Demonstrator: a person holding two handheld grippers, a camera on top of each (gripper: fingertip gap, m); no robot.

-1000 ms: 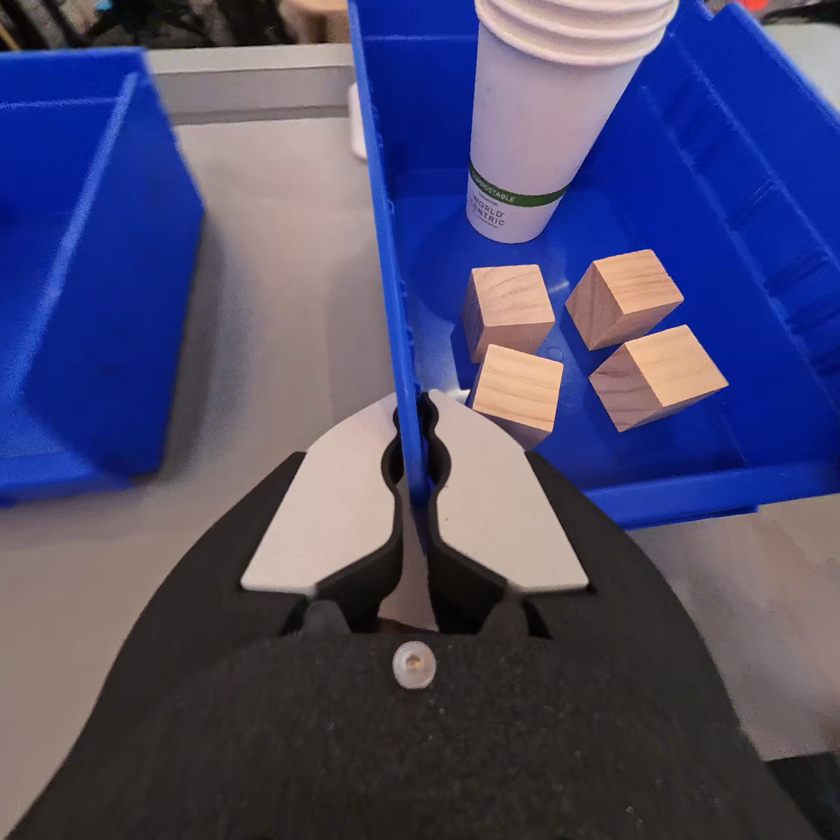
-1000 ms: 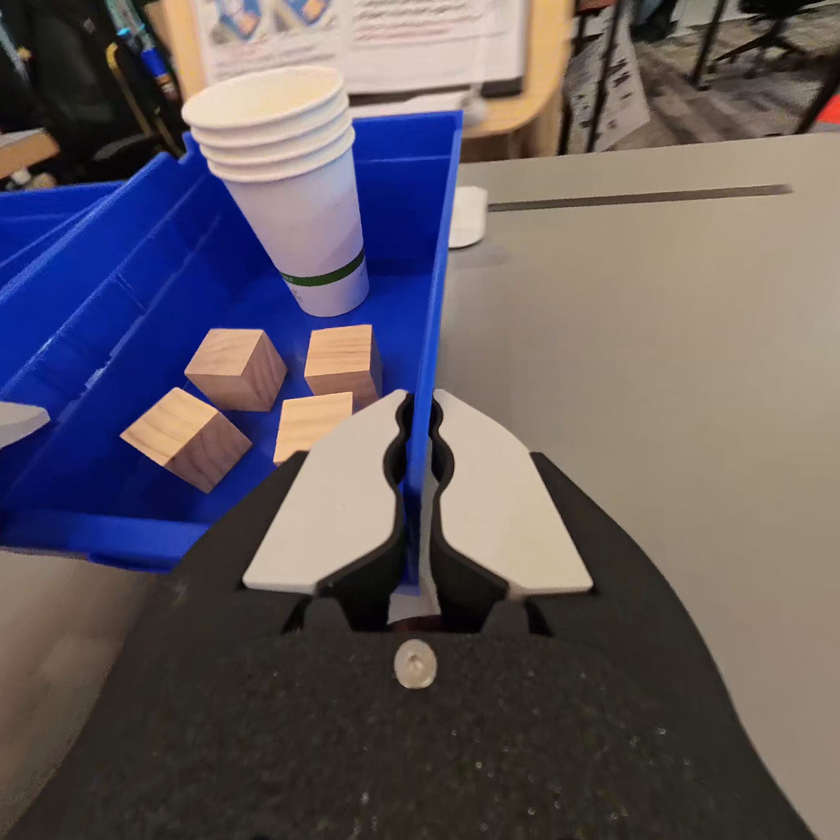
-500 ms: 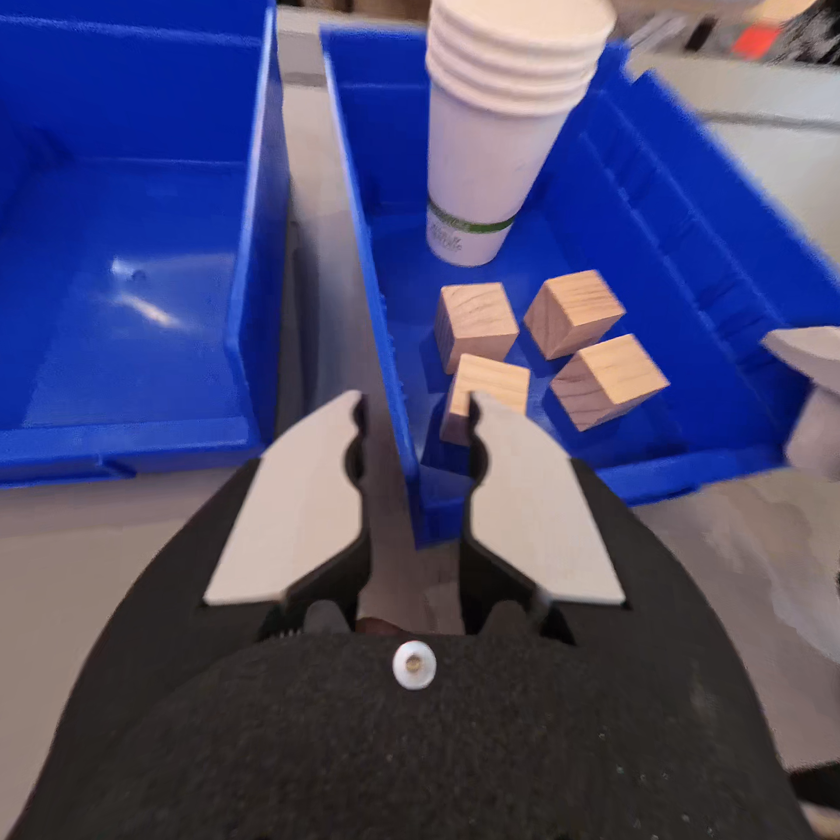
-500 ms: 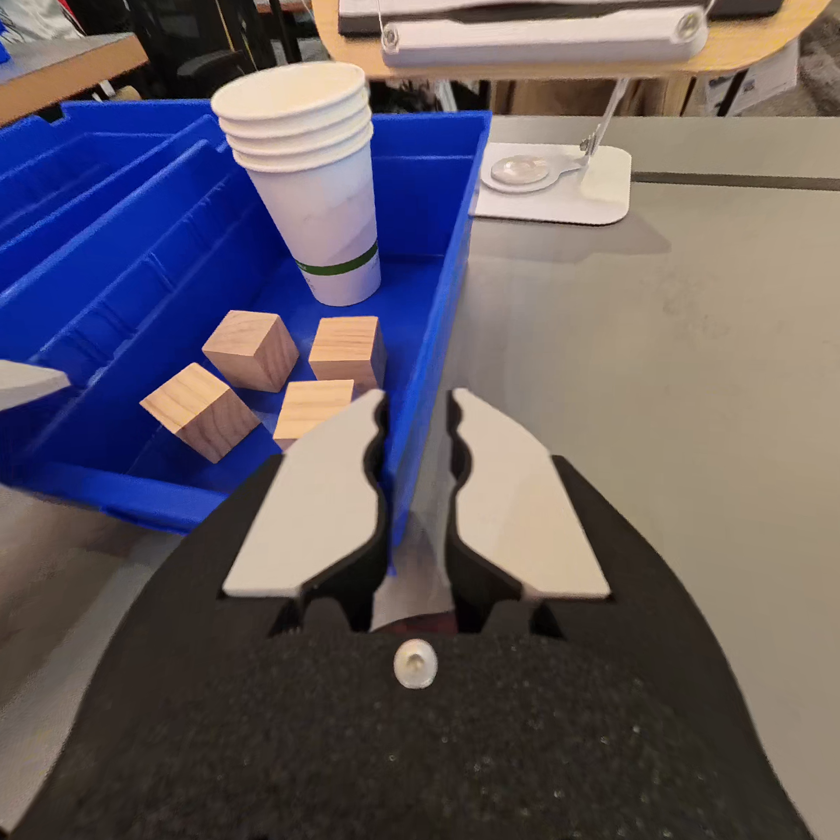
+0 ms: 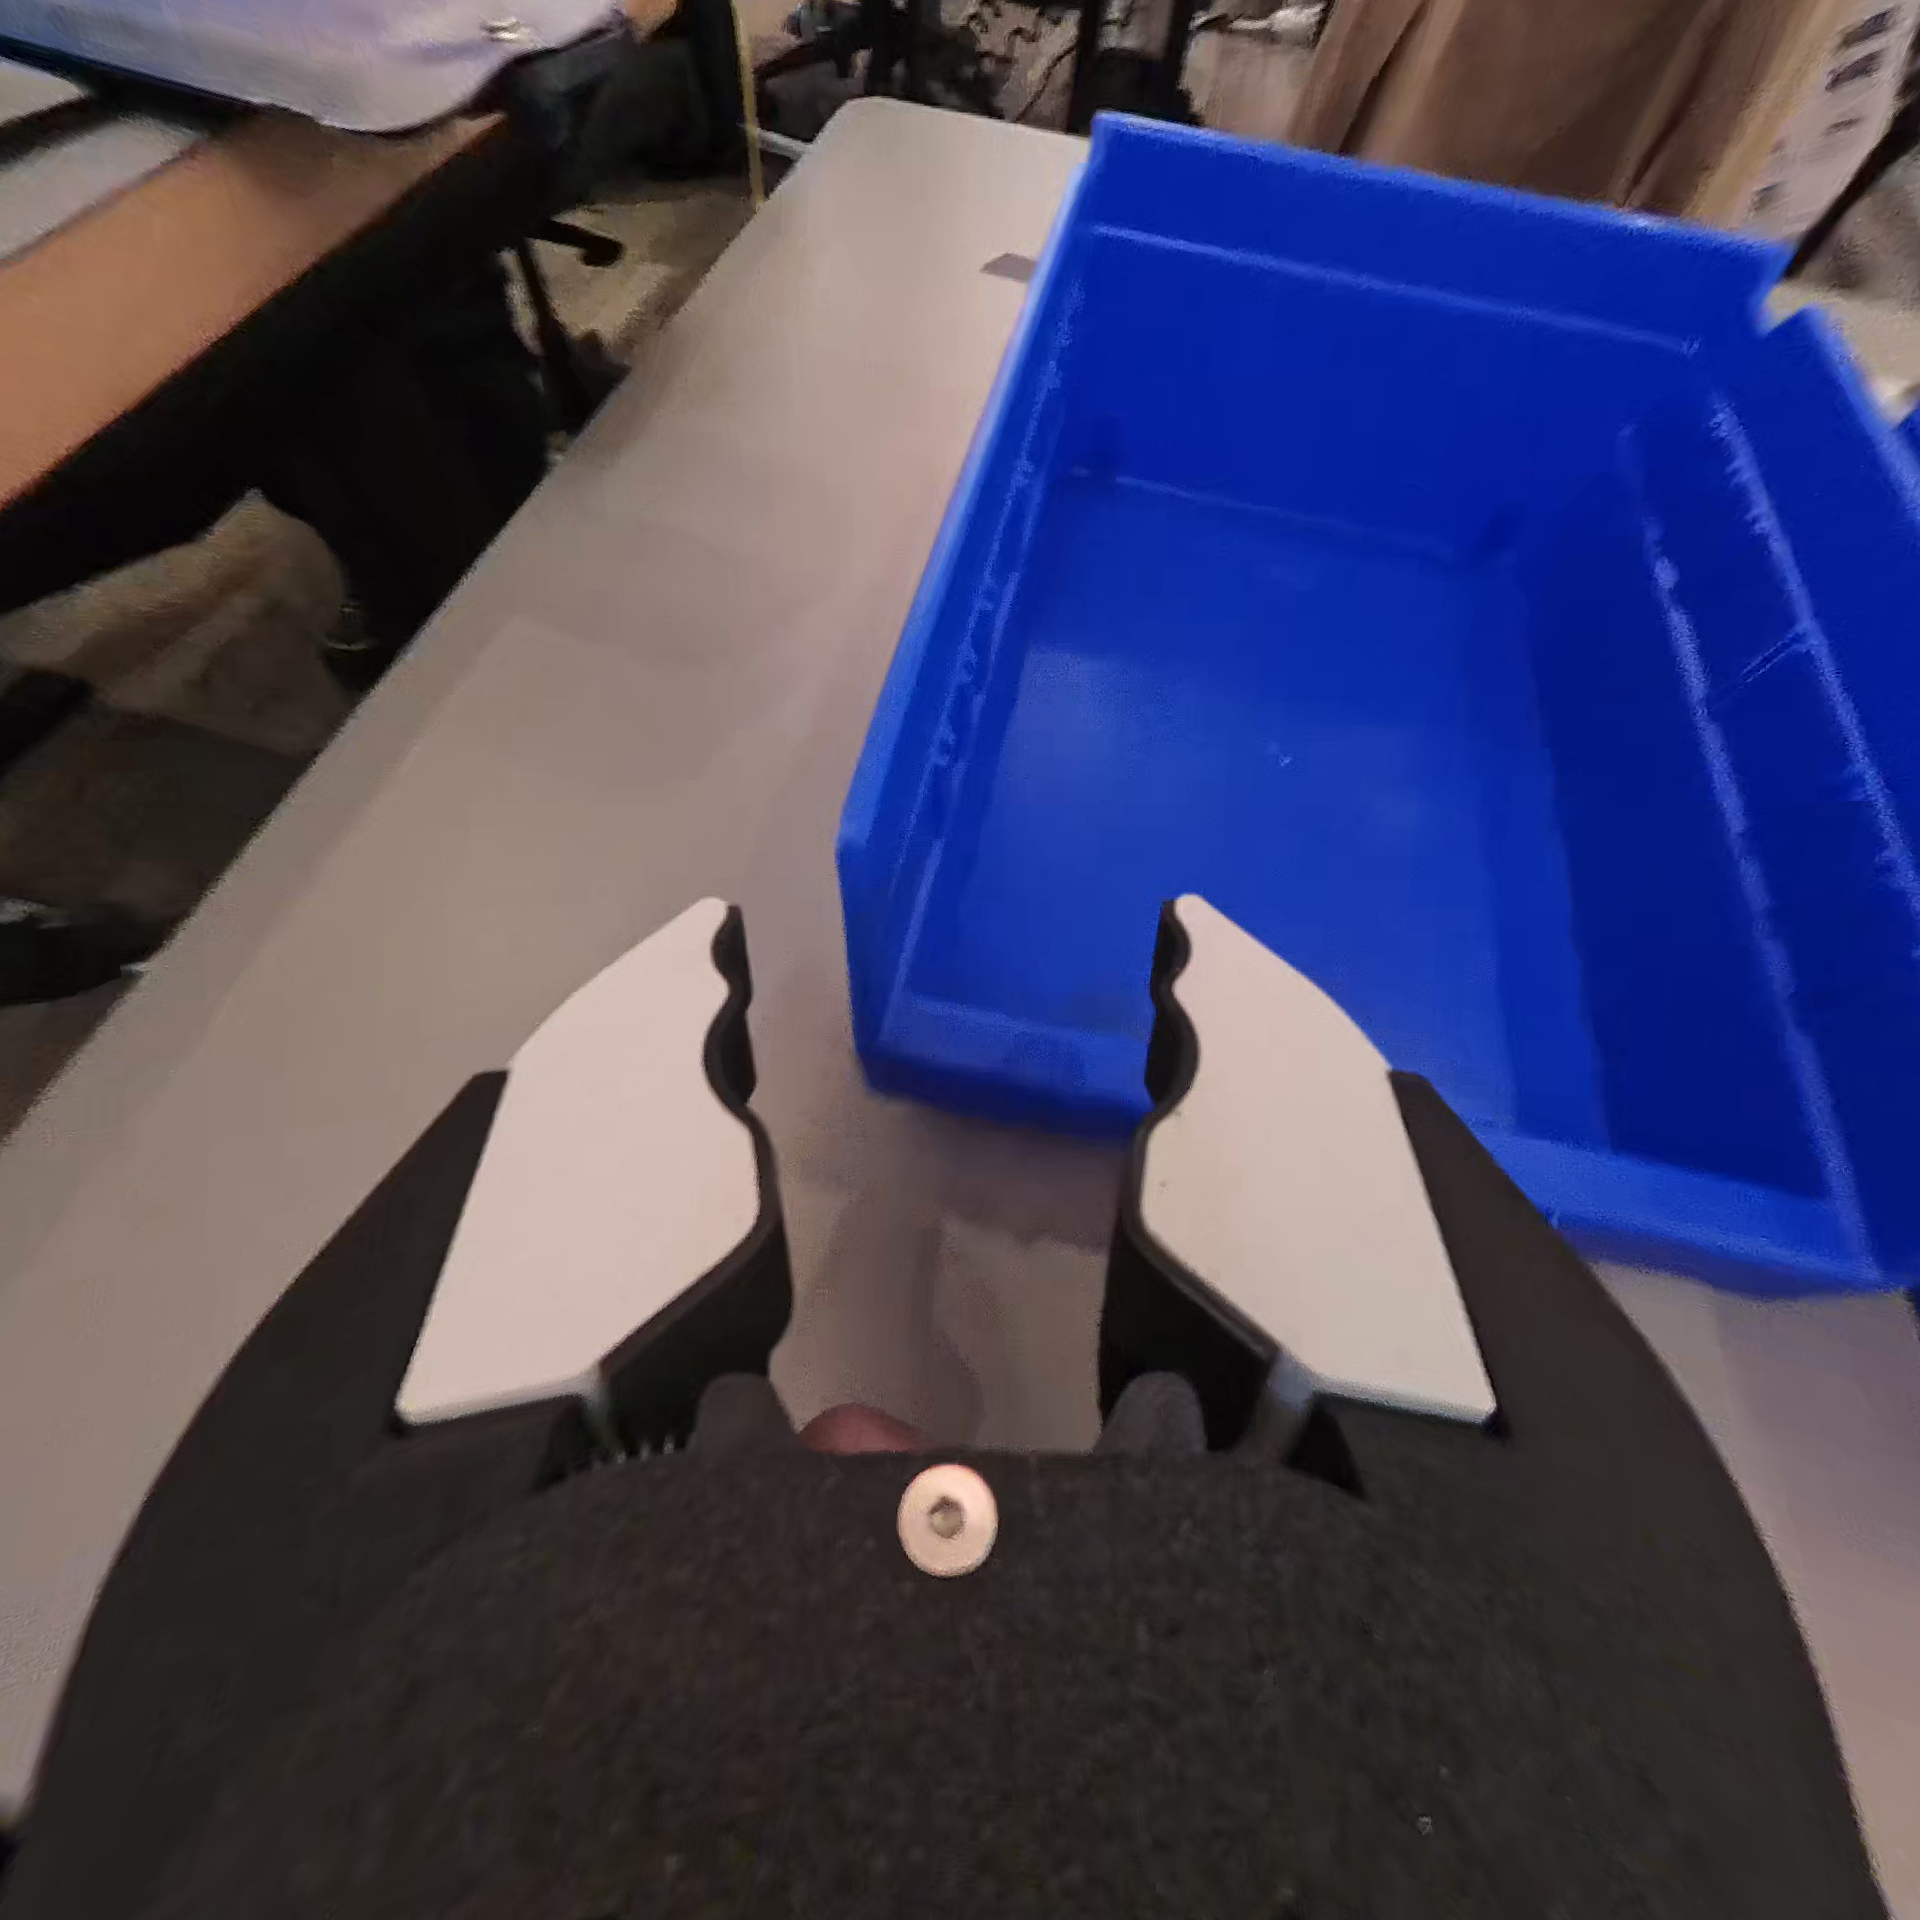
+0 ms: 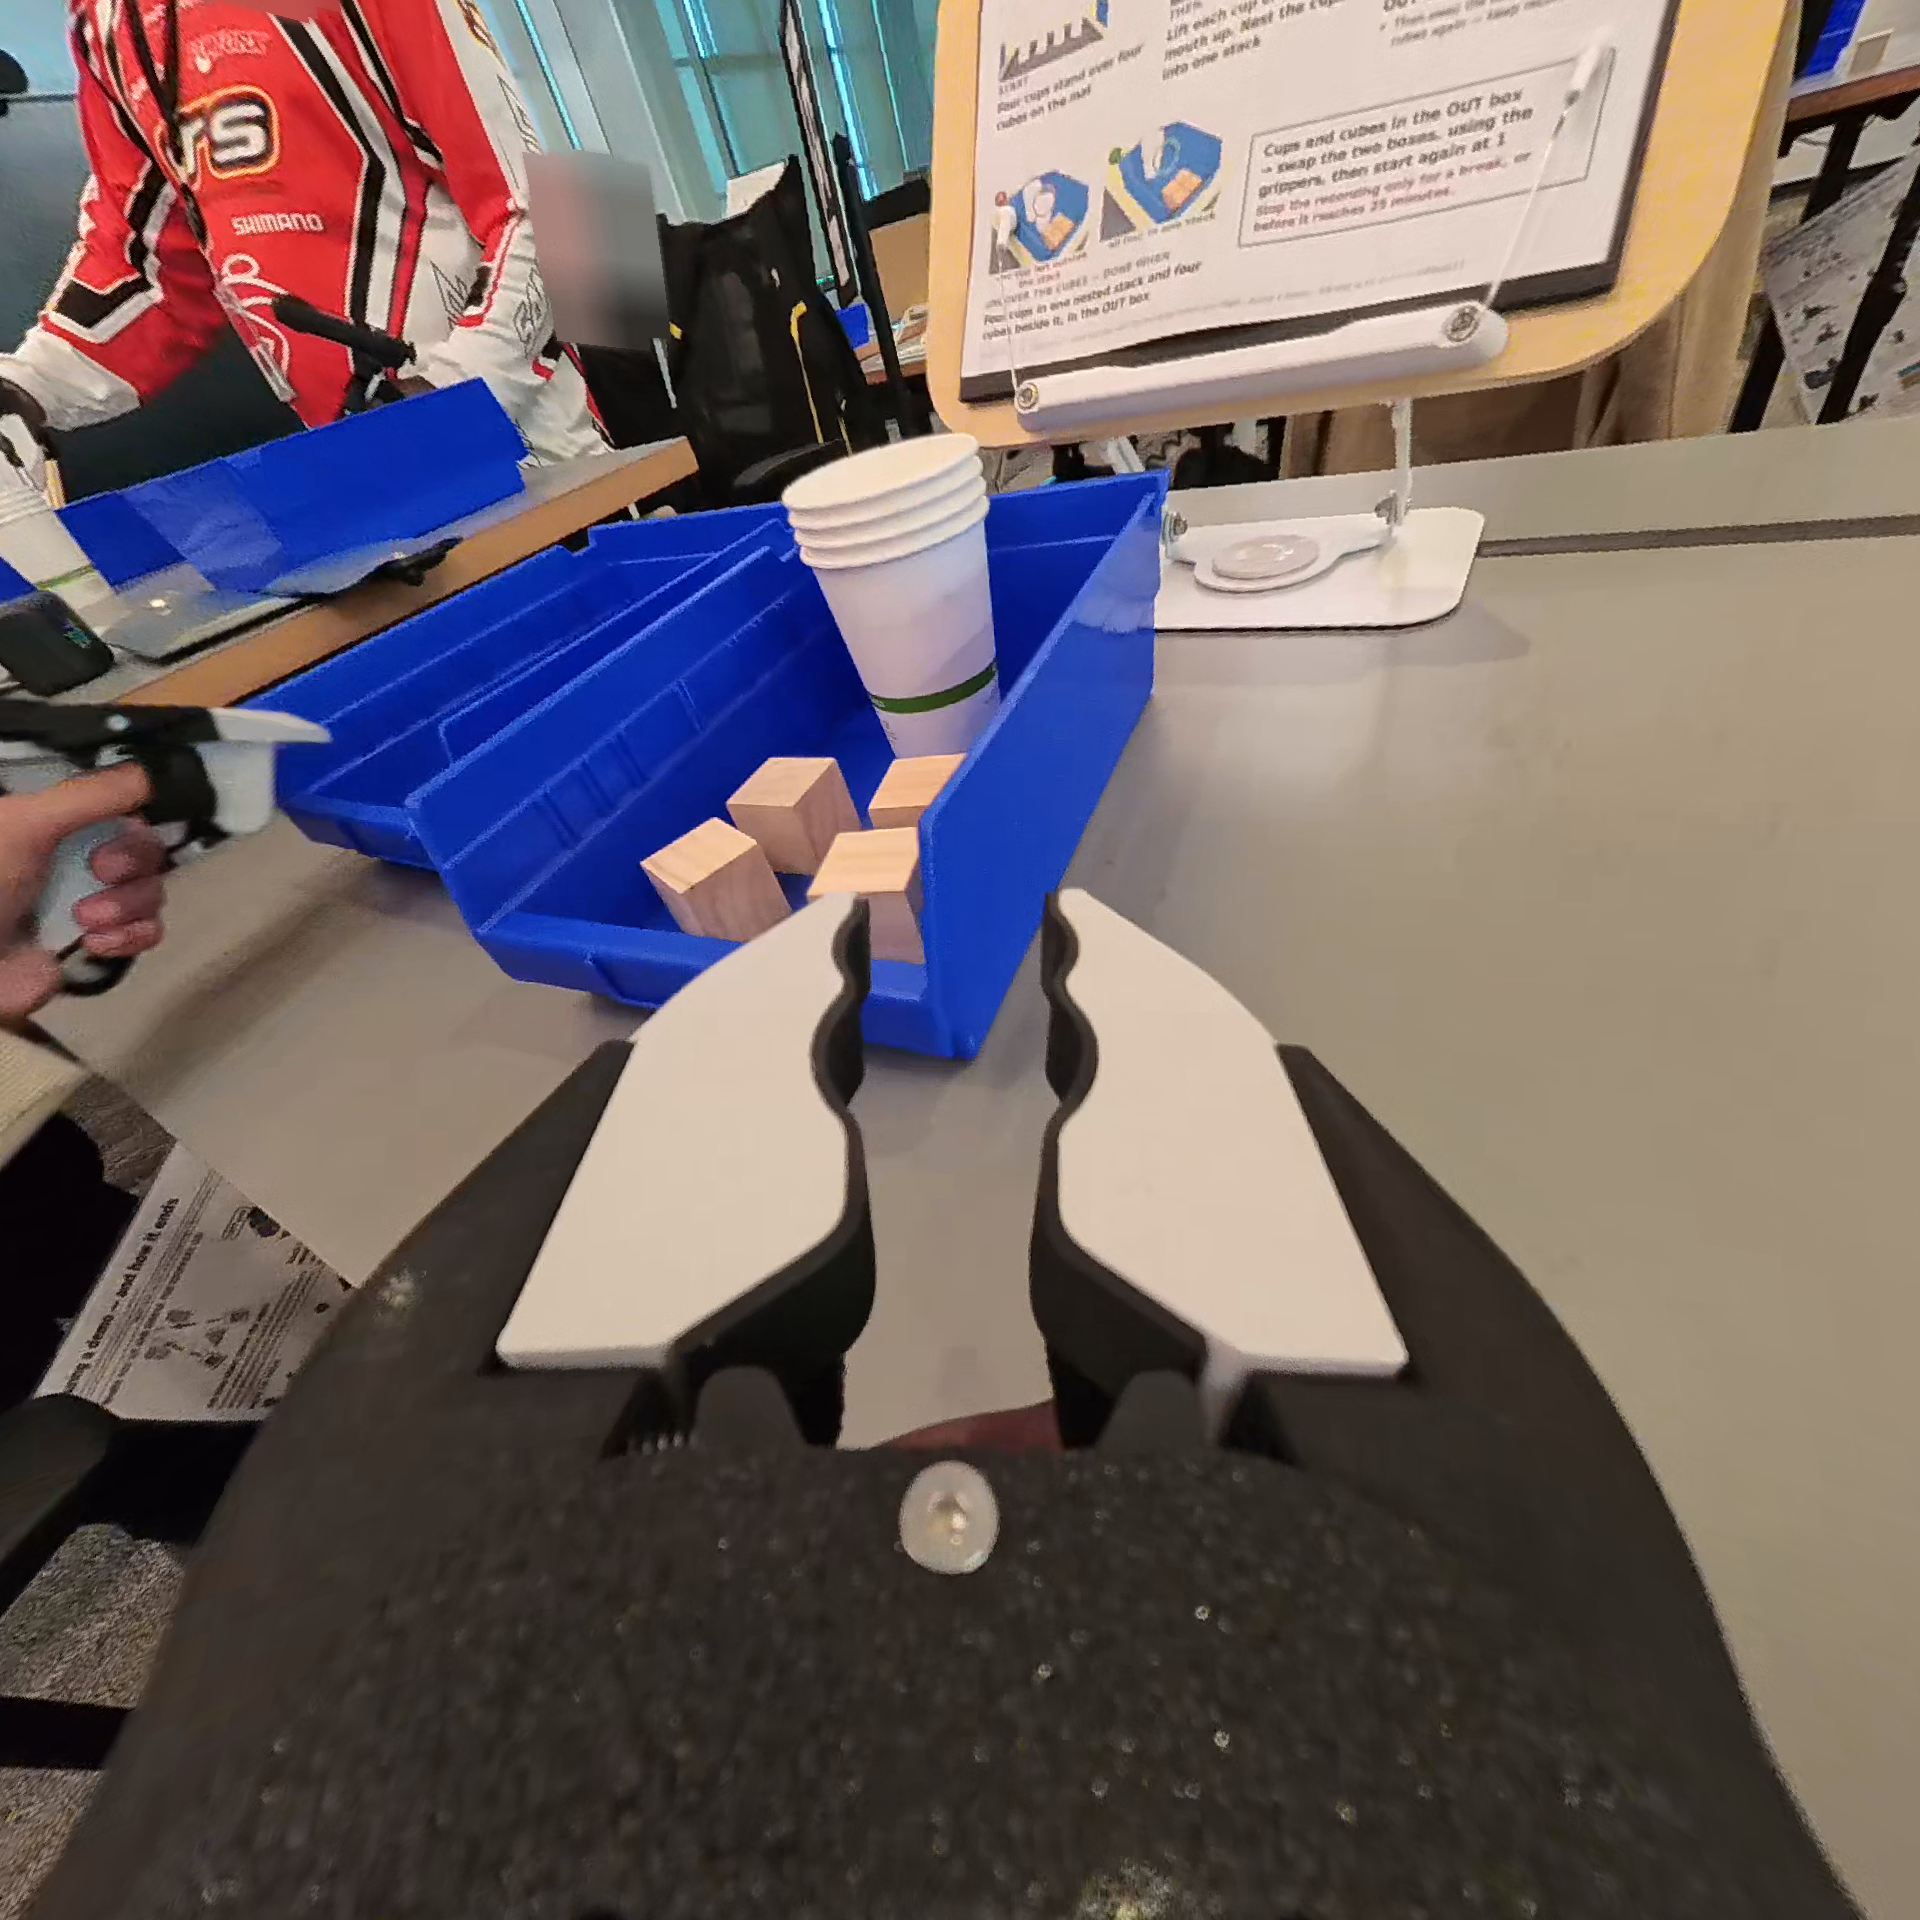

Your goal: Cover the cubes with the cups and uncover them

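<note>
A stack of white paper cups (image 6: 904,592) stands upright at the far end of a blue bin (image 6: 1039,748). Several wooden cubes (image 6: 795,805) lie loose in the same bin, in front of the stack. My right gripper (image 6: 951,904) is open and empty, just short of that bin's near right corner. My left gripper (image 5: 951,914) is open and empty above the grey table, facing the near left corner of a second, empty blue bin (image 5: 1351,727). It also shows at the far left of the right wrist view (image 6: 156,748), held by a hand. No cups or cubes show in the left wrist view.
The empty bin (image 6: 520,644) sits just left of the bin with cubes. A white stand (image 6: 1320,571) carrying an instruction sheet is behind the bins. A person in a red jersey (image 6: 260,208) stands at another table far left. The table edge (image 5: 416,727) drops off on the left.
Both grippers have let go of the side walls of the bin with cubes, opened and pulled back. The left one has swung left and now faces the empty bin.
</note>
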